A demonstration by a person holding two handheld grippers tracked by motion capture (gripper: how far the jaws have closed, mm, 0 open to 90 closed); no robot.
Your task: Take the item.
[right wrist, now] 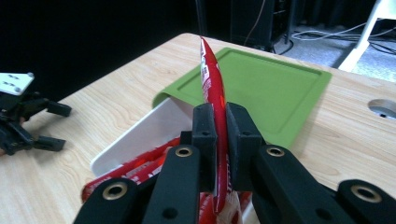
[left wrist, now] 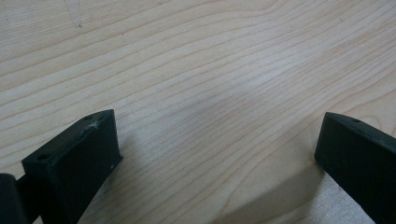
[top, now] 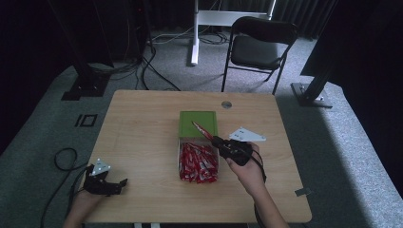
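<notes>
Right gripper view: red sachet (right wrist: pixel 212 88) in R tool (right wrist: pixel 220 140)

Pale wood-grain table (left wrist: pixel 196 60), smooth and matt, with fine wavy lines. Matt black plastic on the left gripper (left wrist: pixel 219 154), a little scuffed at one corner. Same matt black plastic on the right gripper (right wrist: pixel 220 140), with small metal rivets at the joints. Glossy red foil-like wrapper on the held sachet (right wrist: pixel 212 79), shiny along the edge. Matt green plastic lid (right wrist: pixel 266 88), smooth. White plastic box (right wrist: pixel 140 135), smooth wall. Glossy red sachets (top: pixel 197 161) inside. Grey rough carpet floor (top: pixel 342 142).
</notes>
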